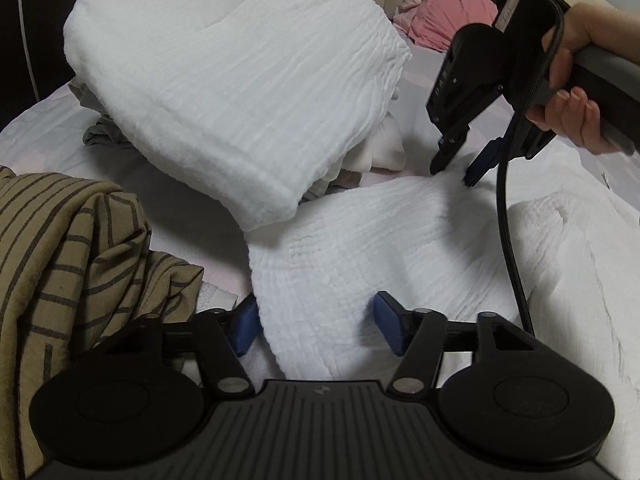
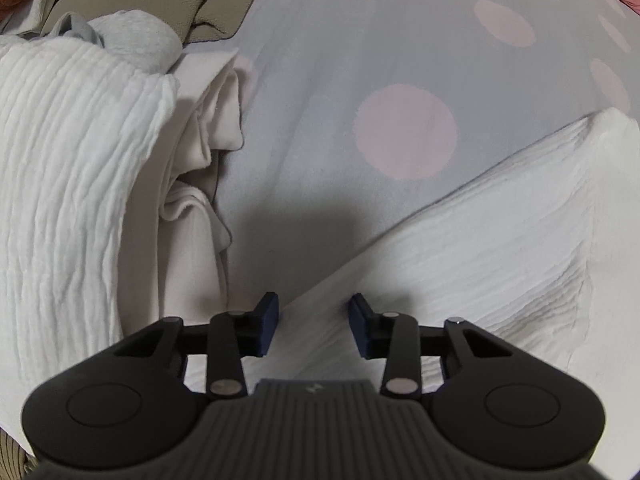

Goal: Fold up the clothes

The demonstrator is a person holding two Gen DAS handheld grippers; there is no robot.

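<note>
A white crinkled cloth (image 1: 360,240) is spread on the polka-dot sheet (image 2: 360,60), beside a heap of laundry (image 1: 240,80). Both jaws are held wide: the left gripper (image 1: 316,326) straddles the near edge, the right gripper (image 1: 456,168) the far edge. Both edges should be pinched squarely and lifted evenly.

Two tongs (image 1: 316,326) (image 2: 314,330), one striped garment (image 1: 68,248)
</note>
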